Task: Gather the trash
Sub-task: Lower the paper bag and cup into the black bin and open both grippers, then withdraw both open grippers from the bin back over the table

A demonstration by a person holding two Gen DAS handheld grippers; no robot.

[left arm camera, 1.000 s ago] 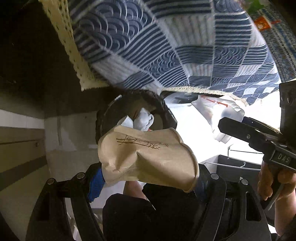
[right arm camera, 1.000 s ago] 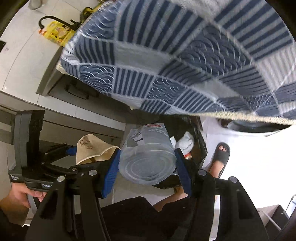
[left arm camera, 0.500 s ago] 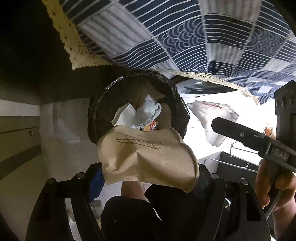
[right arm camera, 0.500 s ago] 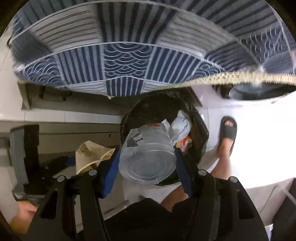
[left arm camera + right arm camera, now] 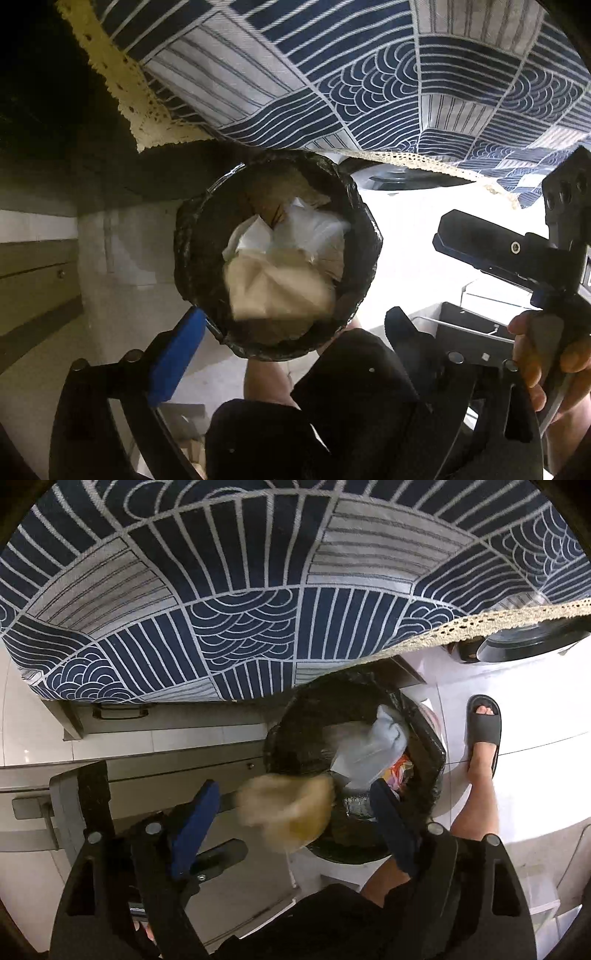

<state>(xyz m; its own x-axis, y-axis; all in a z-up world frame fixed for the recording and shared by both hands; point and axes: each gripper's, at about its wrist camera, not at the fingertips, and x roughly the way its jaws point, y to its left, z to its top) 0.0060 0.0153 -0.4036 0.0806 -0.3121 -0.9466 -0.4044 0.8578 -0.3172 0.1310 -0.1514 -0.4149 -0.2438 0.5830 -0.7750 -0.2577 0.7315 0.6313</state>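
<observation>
Both grippers spread over the bin, trash dropping in

We hold the left gripper (image 5: 291, 332) and right gripper (image 5: 295, 812) with jaws apart and empty above the black-lined trash bin (image 5: 184, 258), so whatever leaves them lands inside. The tan paper cup (image 5: 277, 288), blurred, sits over the bin's opening at 6 o'clock, below white wrappers (image 5: 295, 232). The bin stands tucked under the patterned tablecloth (image 5: 258, 590) at 12 o'clock, likely to keep the floor free.

A blue-and-white patterned tablecloth (image 5: 258, 602) with a lace edge overhangs a white tiled floor (image 5: 535, 775) and grey cabinet drawers (image 5: 147, 775).
</observation>
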